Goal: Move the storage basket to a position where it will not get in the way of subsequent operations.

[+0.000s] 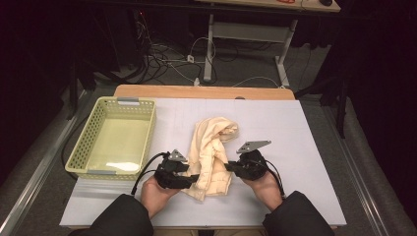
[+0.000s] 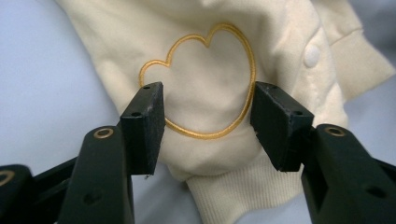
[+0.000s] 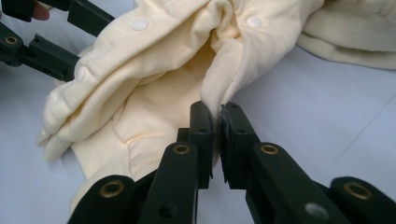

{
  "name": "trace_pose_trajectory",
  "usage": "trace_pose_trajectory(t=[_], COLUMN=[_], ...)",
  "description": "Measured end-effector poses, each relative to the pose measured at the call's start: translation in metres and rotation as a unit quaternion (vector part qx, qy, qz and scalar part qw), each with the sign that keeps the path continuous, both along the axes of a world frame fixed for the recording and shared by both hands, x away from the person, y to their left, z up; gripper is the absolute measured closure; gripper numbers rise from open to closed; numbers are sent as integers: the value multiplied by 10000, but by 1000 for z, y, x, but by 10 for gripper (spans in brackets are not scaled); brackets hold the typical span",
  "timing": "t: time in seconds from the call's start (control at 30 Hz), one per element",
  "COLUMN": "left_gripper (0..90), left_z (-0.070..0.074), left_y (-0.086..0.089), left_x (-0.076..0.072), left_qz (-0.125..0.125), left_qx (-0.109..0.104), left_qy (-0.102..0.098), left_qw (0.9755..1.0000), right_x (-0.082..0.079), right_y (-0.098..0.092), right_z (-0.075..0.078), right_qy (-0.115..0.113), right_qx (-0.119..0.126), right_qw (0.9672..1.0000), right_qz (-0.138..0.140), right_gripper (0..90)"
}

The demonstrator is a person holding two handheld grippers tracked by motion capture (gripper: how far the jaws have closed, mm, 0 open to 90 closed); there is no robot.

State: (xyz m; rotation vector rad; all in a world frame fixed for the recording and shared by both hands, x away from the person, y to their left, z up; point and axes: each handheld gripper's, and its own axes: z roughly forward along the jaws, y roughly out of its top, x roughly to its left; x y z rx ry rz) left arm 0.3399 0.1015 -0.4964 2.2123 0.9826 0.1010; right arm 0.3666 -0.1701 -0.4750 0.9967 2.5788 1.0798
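**Cream garment pinched on one side, straddled on the other**

Dark sleeves enter the high view from the bottom edge, each hand carrying a black gripper over the white table [image 1: 305,128]. Just ahead of them lies the cream garment [image 1: 210,152], crumpled into a long heap near the middle of the table, its ribbed hem closest to the person.

At the garment's near right side, the right gripper [image 3: 218,114] is clenched on a raised fold of the fabric; its two pads have the cloth squeezed thin between them, and the fold stands up off the table from that pinch. White snap buttons [image 3: 254,21] show along an edge beyond it.

At the garment's near left side, the left gripper [image 2: 208,109] stands released, jaws spread wide with nothing pressed between the pads. Fabric with an embroidered golden outline [image 2: 205,84] lies beyond and between the two pads, above the ribbed cuff.

Farther left, a pale yellow-green basket [image 1: 147,123] sits on the table, well apart from the garment. Beyond the table's far edge, cables [image 1: 167,61] trail across the floor beneath another desk.
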Motion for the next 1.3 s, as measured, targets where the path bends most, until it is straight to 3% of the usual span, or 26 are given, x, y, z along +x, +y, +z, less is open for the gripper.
trace_pose_trajectory(t=[0.47, 0.63, 0.8, 1.0, 1.2, 1.3], left_gripper=[432, 432, 432, 432, 431, 431], left_z=[-2, -1, 0, 1, 1, 0], left_y=[-2, -1, 0, 2, 2, 2], left_x=[0, -1, 0, 0, 0, 0], left_qz=[-33, -12, 28, 54, 62, 89], left_qx=[32, -28, -38, -57, -40, -49], left_qy=[2, 13, -4, -19, -22, -26], left_qw=[10000, 10000, 10000, 10000, 10000, 9999], right_x=[0, -3, -6, -10, -10, -12], right_y=[-37, -25, -10, 9, 8, 2], right_z=[23, 15, 8, -2, -2, 6], right_qy=[-154, -84, 53, 80, 80, -184], right_qx=[81, -9, 60, -102, -46, -63], right_qw=[9991, 9997, 10000, 9994, 9995, 9997], right_qz=[-398, -209, -3, 336, 304, 133], right_gripper=[852, 848, 842, 836, 756, 714])
